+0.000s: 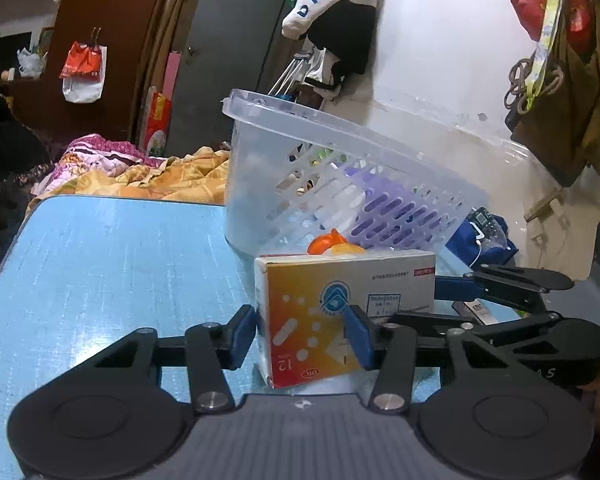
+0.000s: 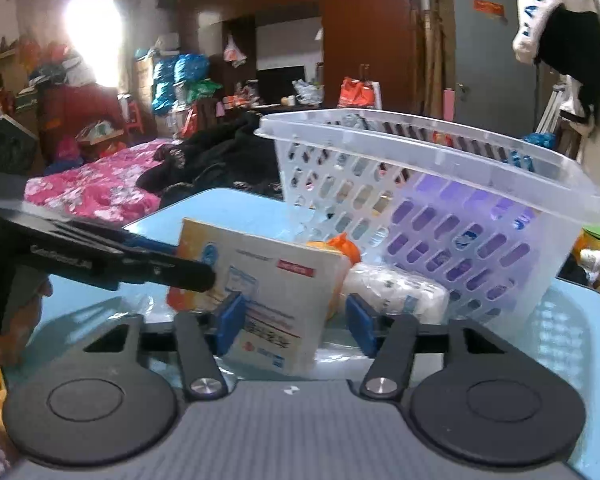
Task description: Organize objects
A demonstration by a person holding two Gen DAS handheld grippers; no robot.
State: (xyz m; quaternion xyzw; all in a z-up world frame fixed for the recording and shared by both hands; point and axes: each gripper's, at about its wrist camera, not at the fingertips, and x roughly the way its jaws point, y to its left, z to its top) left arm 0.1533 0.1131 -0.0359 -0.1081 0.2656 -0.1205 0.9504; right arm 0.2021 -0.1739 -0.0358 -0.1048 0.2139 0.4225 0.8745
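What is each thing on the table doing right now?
Box, standing on edge on the table, outside the basket.
Basket, upright, with things already inside.
Left claw, closed on the box.
Right claw, open around the box, with a gap at one pad.

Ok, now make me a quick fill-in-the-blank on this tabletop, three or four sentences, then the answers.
1. The medicine box stands on a ___ table.
2. The see-through slotted container behind it is a plastic ___.
3. The large number printed upside down on the box's orange part is ___.
4. The right gripper straddles one end of the ___.

Missing words: blue; basket; 12; medicine box.
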